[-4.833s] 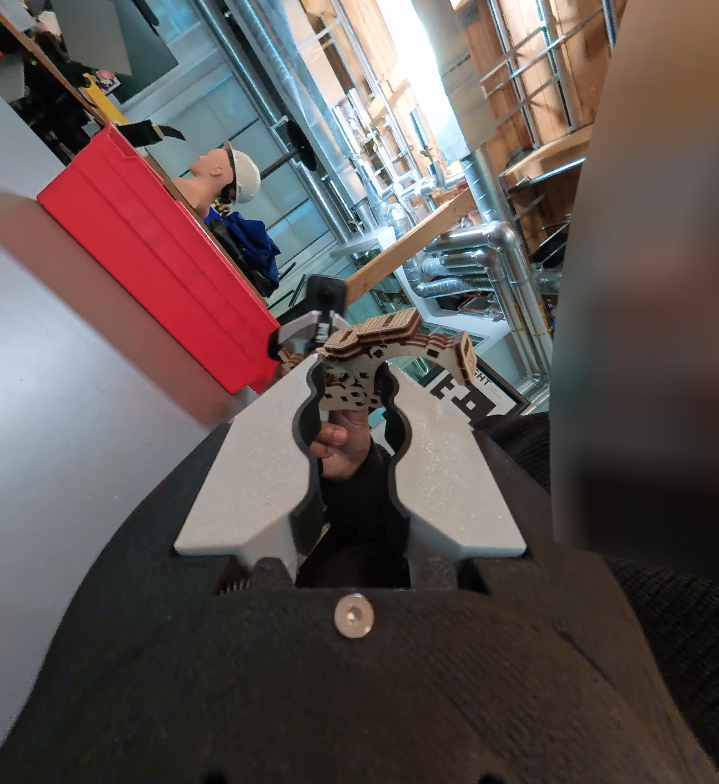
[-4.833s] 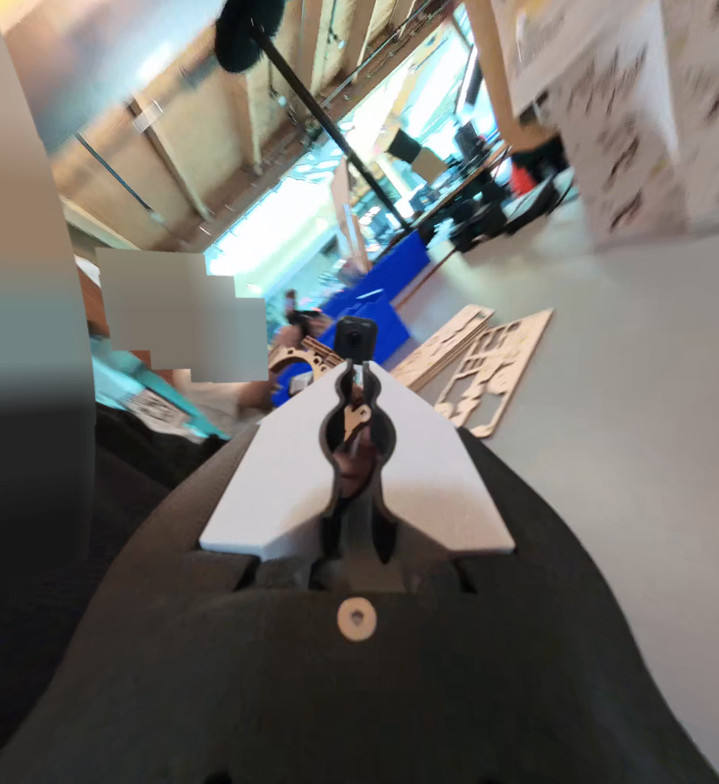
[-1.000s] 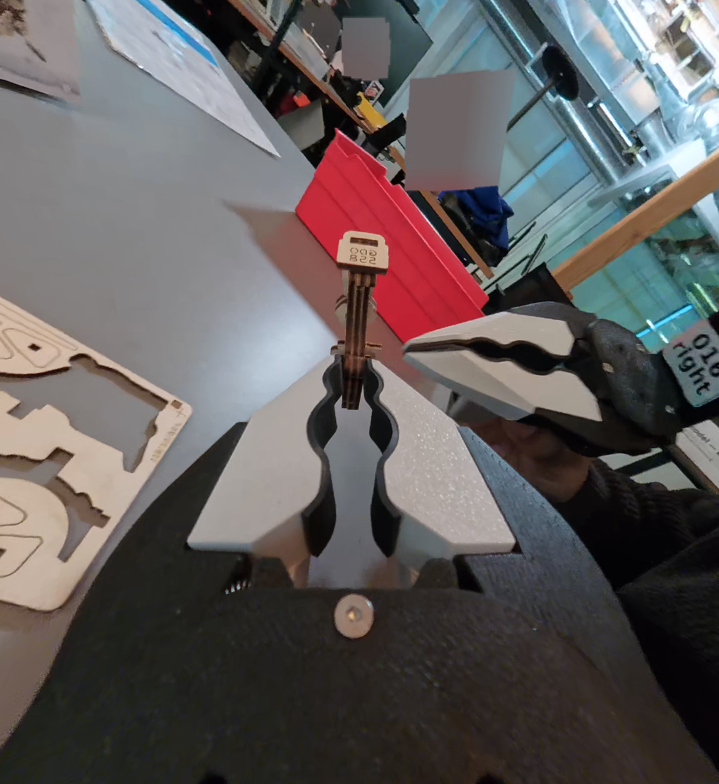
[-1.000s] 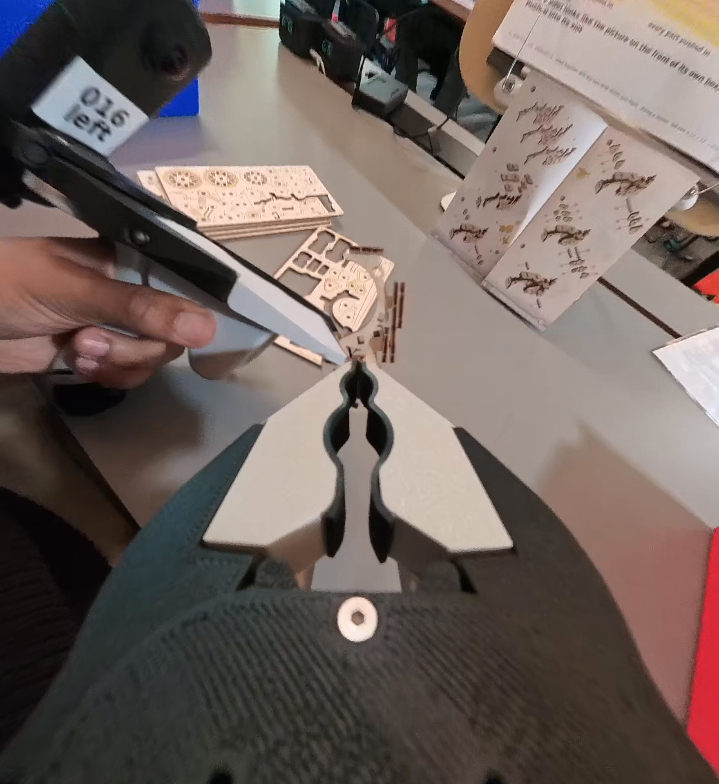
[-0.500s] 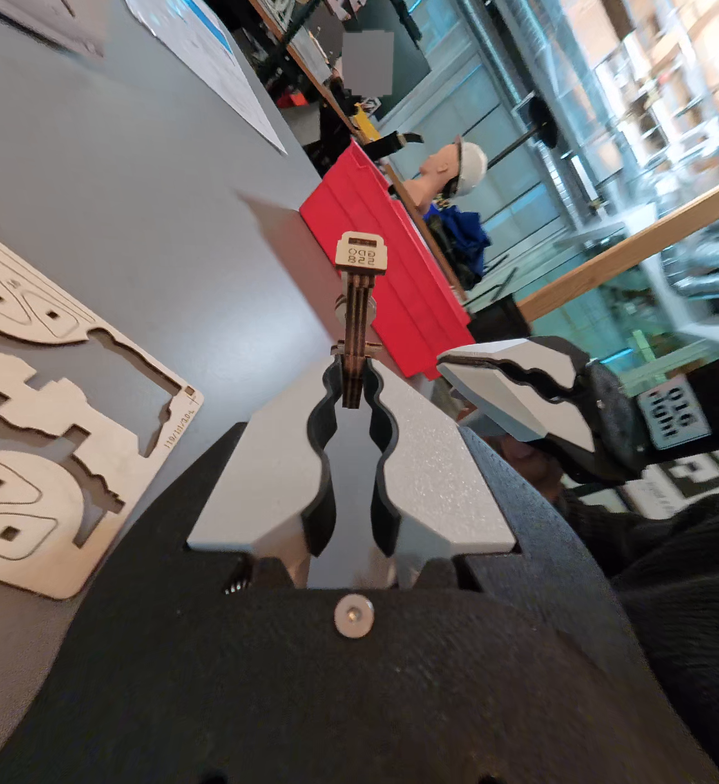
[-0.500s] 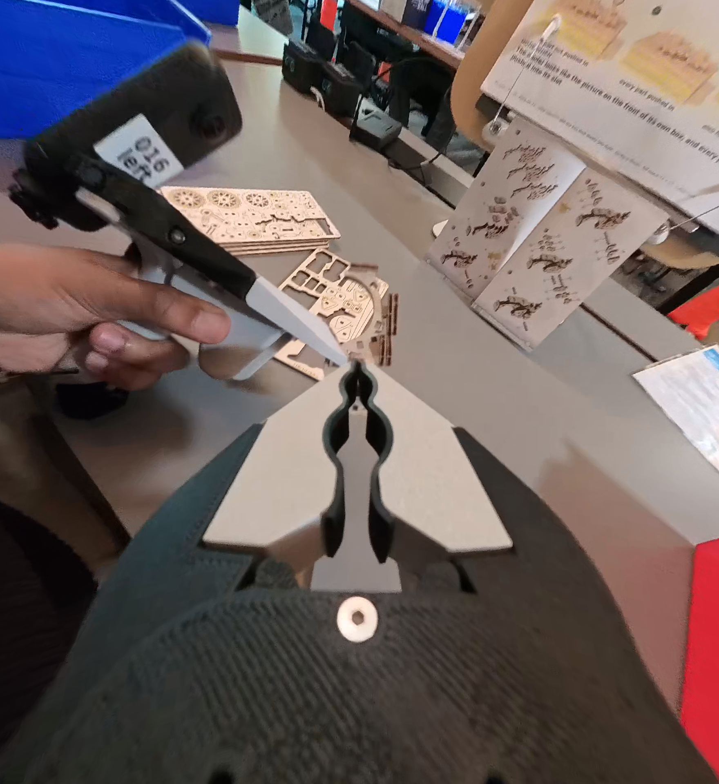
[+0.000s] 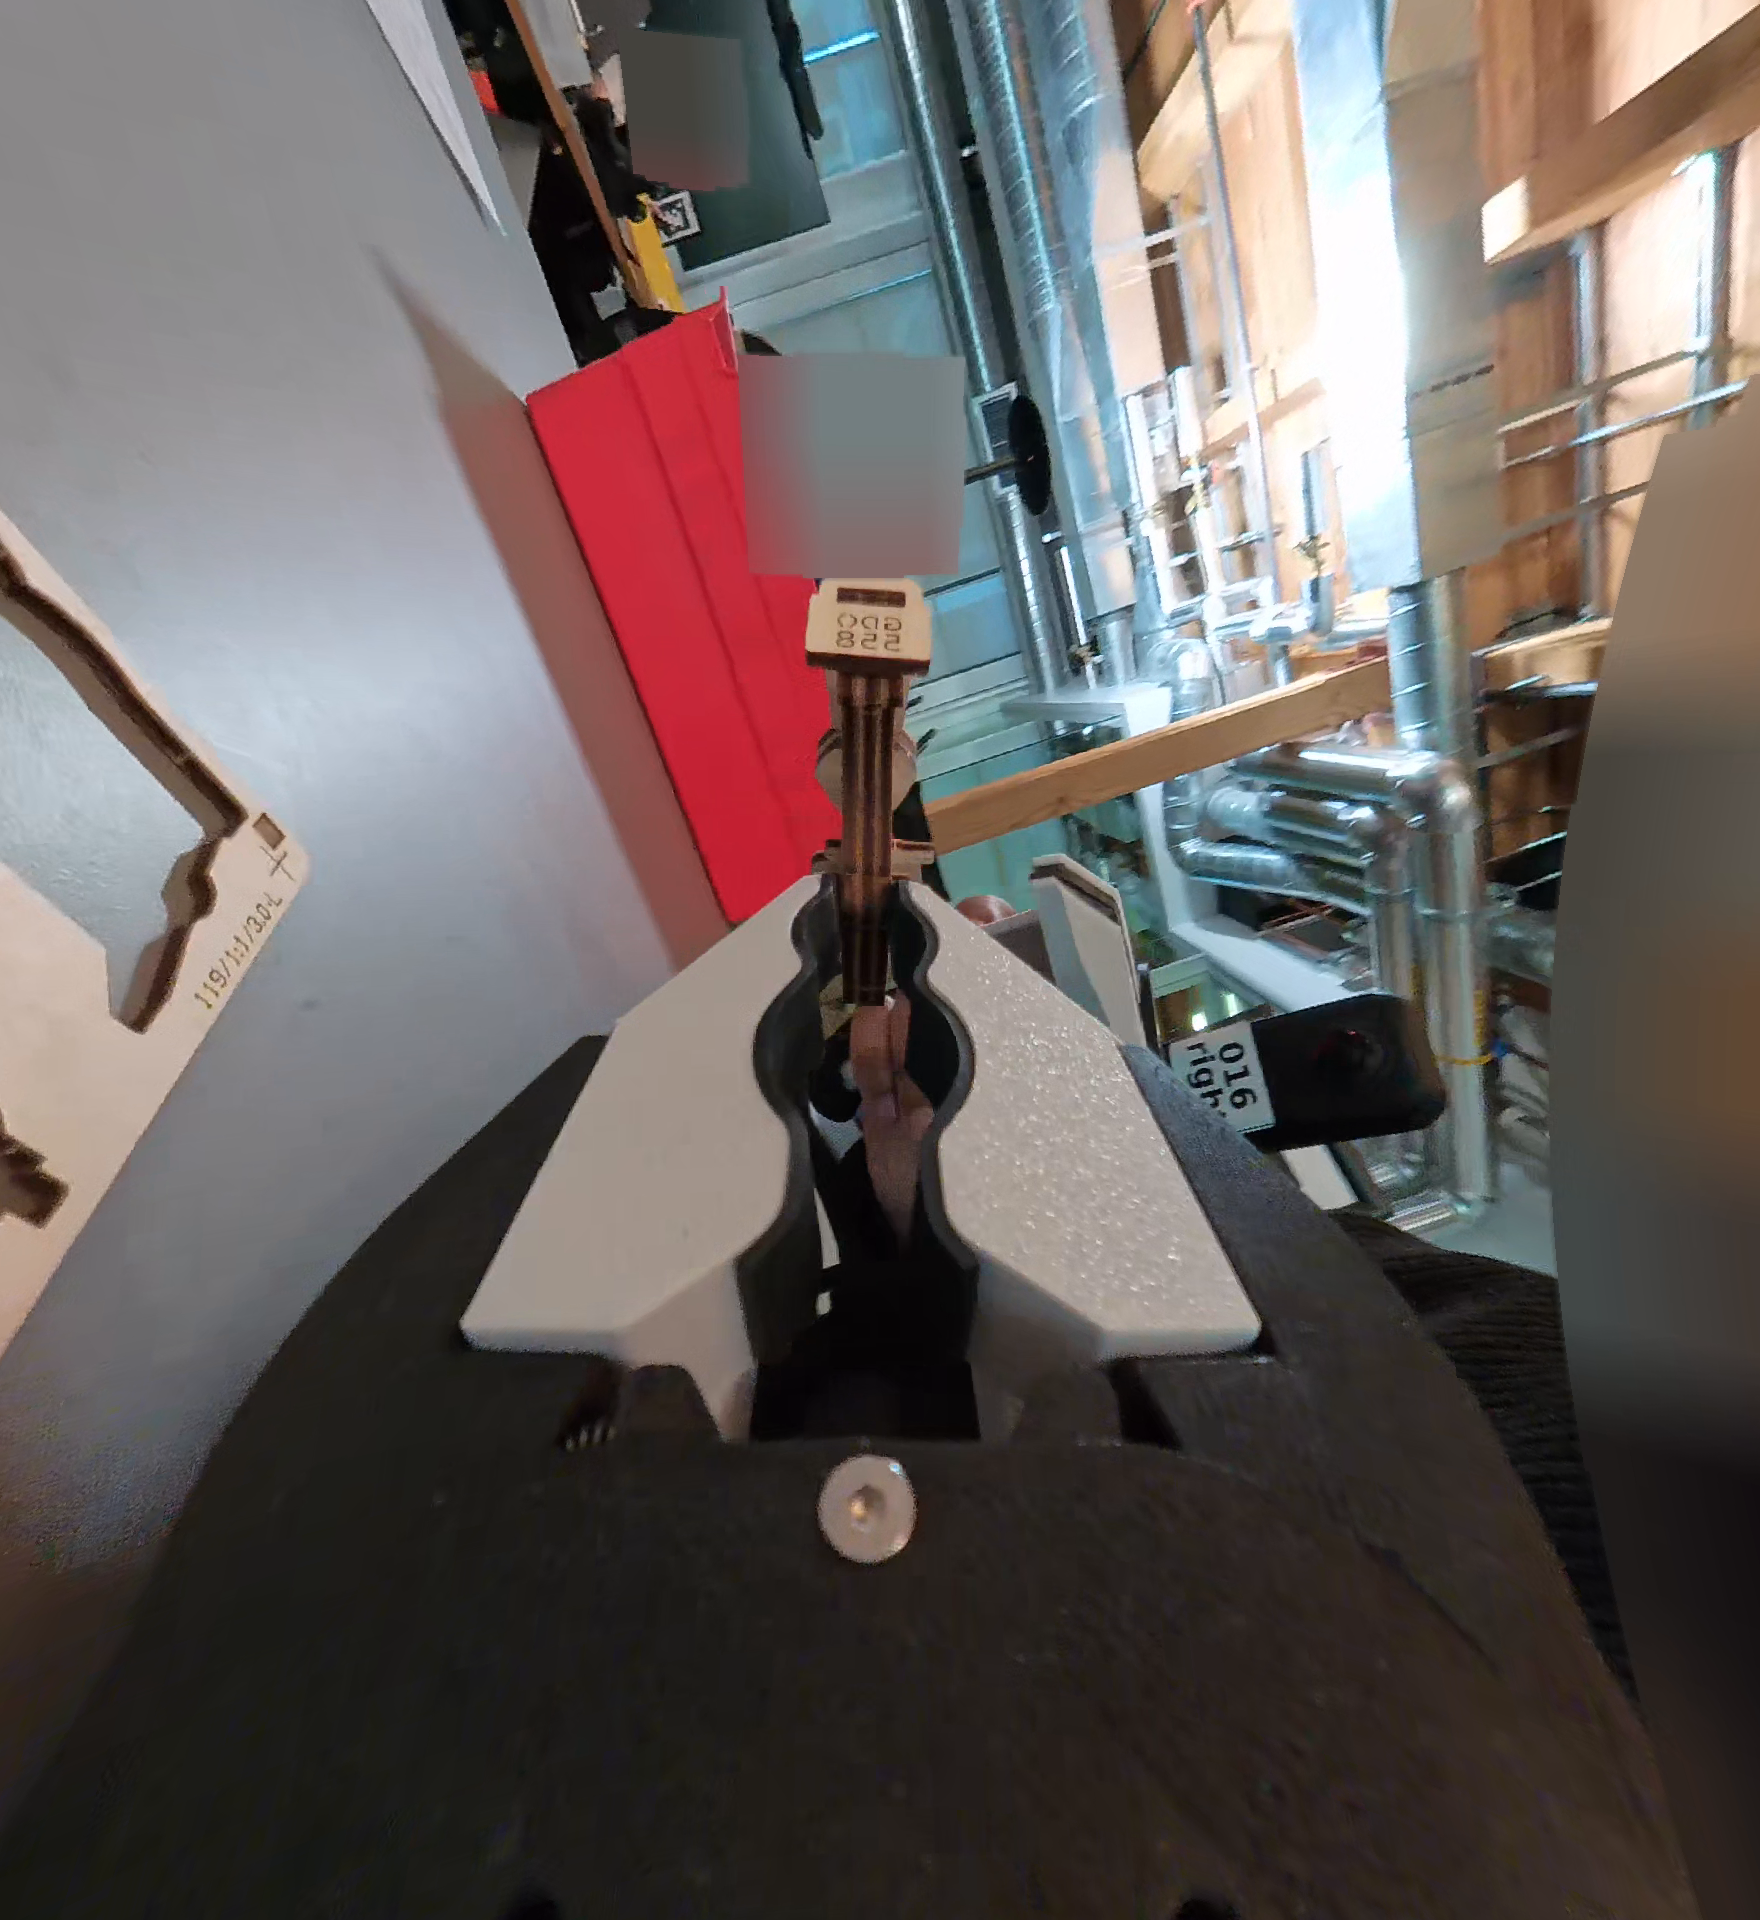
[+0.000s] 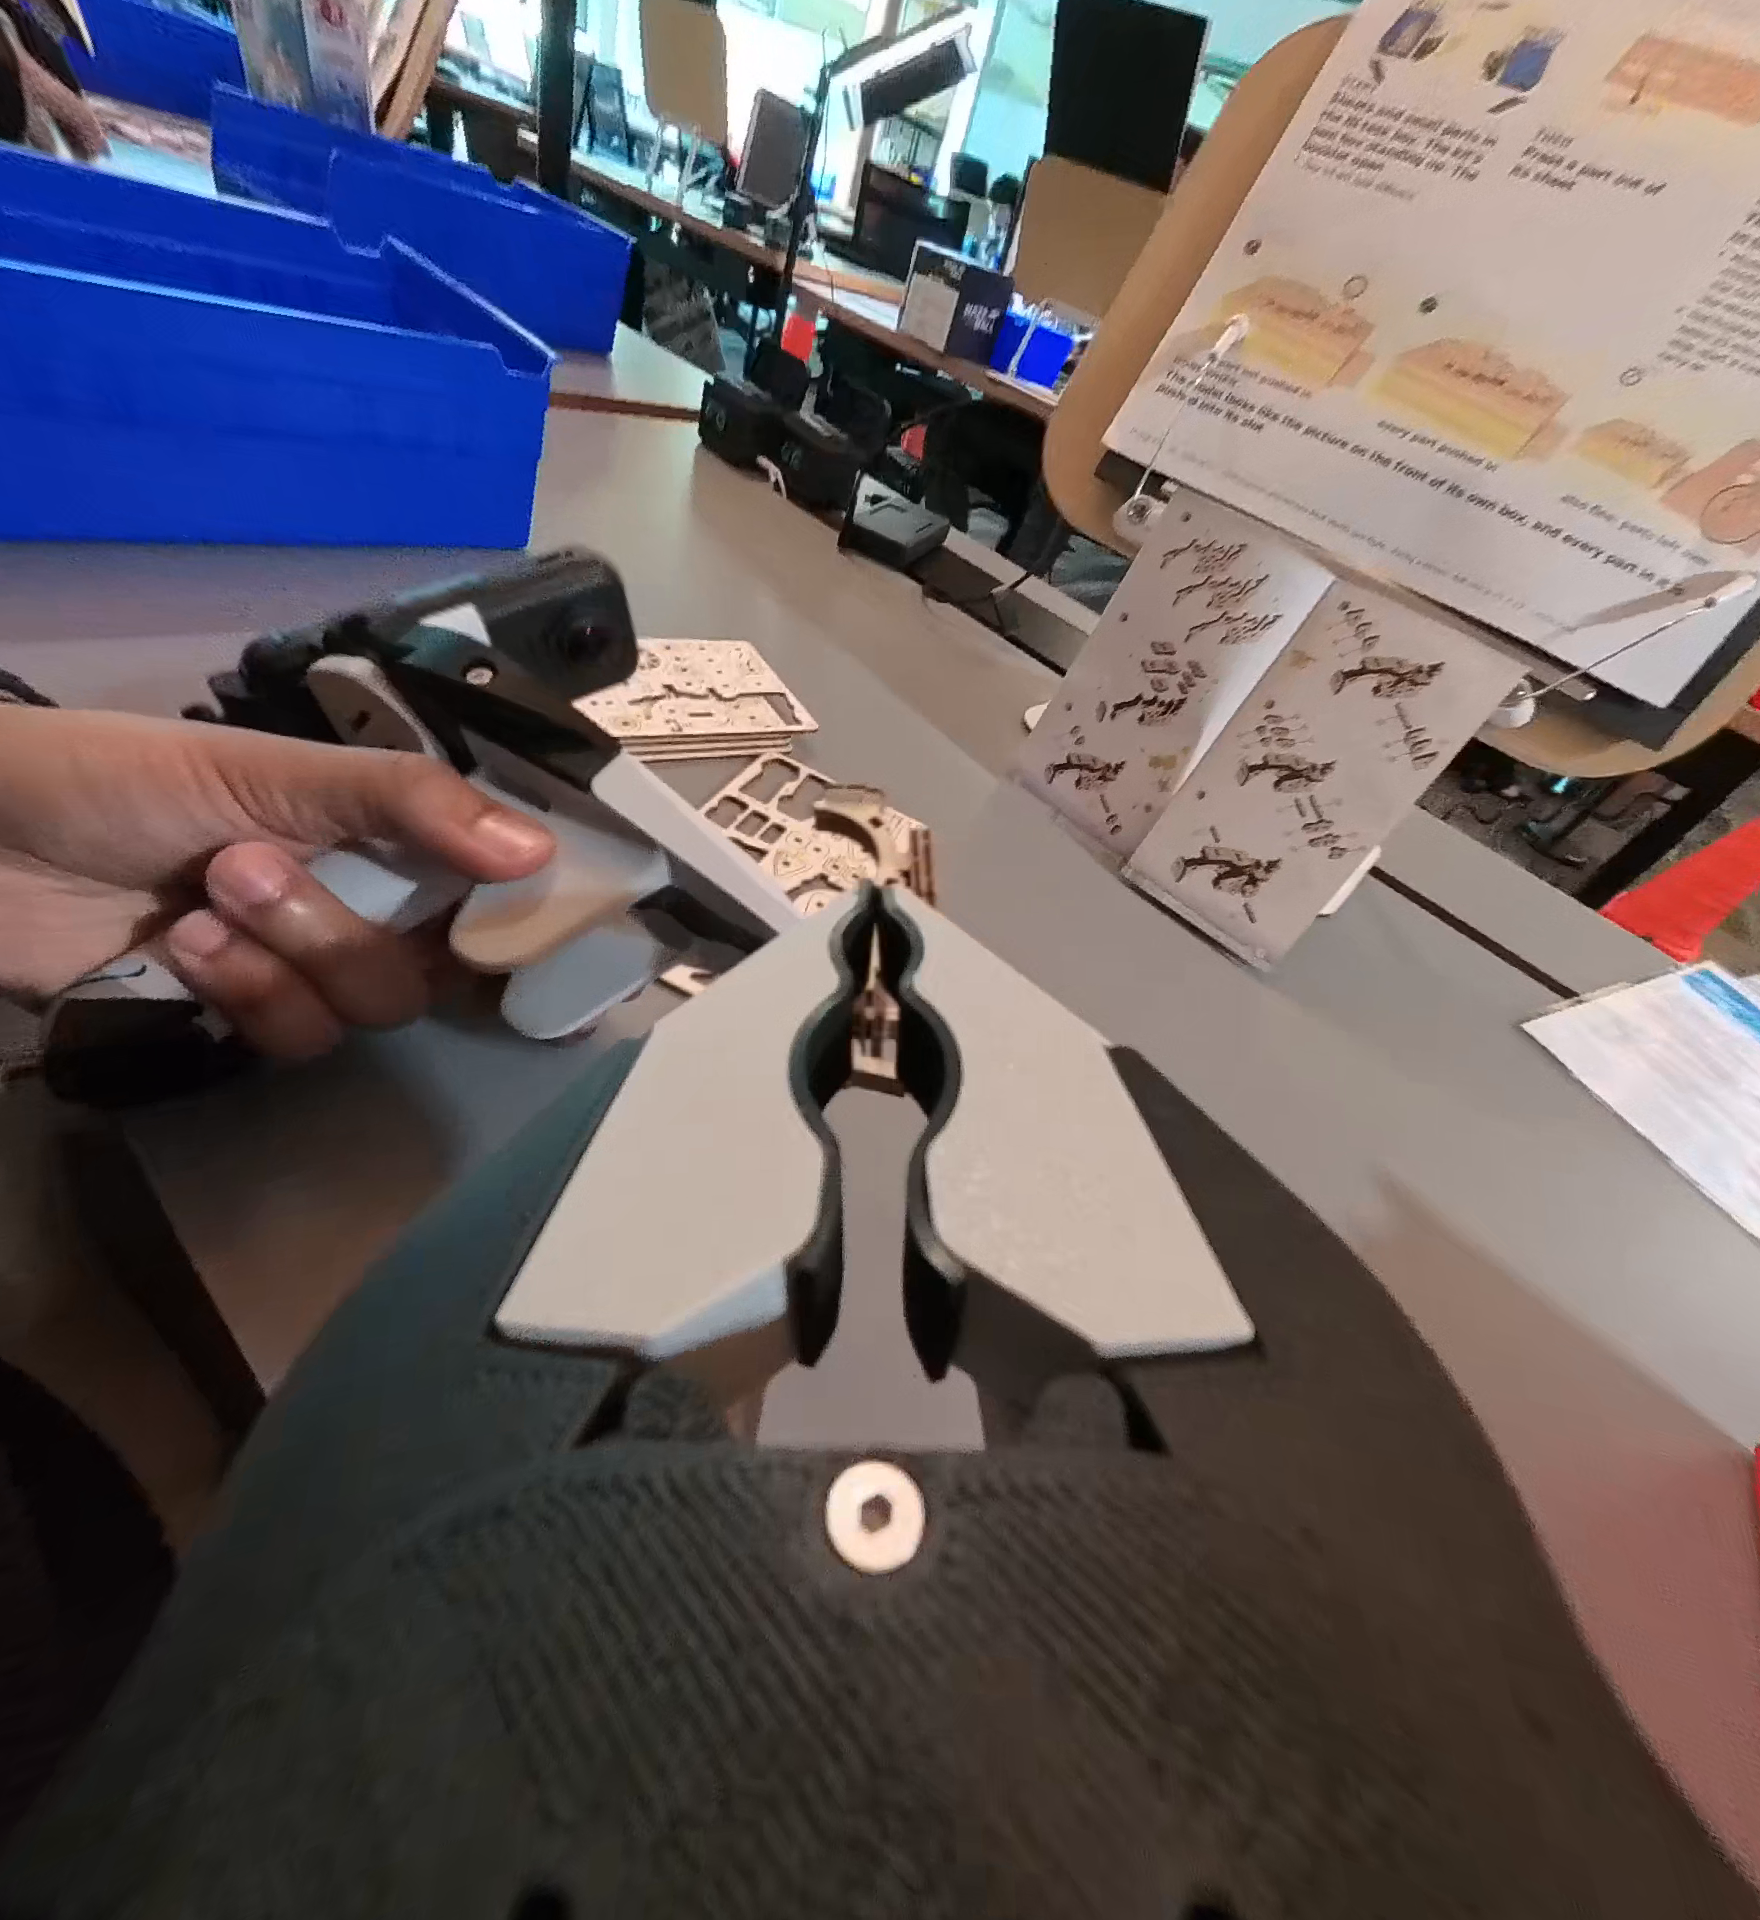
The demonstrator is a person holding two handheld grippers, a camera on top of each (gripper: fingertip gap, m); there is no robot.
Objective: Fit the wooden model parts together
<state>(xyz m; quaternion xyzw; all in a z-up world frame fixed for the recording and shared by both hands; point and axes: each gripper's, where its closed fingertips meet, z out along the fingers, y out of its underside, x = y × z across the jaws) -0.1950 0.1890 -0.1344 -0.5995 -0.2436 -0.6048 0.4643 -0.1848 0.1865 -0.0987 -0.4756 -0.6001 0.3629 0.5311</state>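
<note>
My left gripper is shut on a layered wooden model part, seen edge-on and sticking straight out past the tips. My right gripper has its tips together. A slotted bit of wood shows in the gap behind them; I cannot tell whether it is pinched there or lies behind the fingers. In the right wrist view a hand holds the left gripper, and its finger runs in behind my right gripper's left finger. In the left wrist view the right gripper's finger stands close on the right.
A punched-out wooden sheet lies on the grey table, with a red bin behind. The right wrist view shows a sheet stack, a cut sheet, blue bins, an instruction stand, a folded leaflet and a paper. Spacing between my two grippers at the tips: around 4 cm.
The left gripper has tilted up, still holding the model part. The right gripper has closed in right beside it, and wood now shows in the right gripper's gap, which was empty before.
</note>
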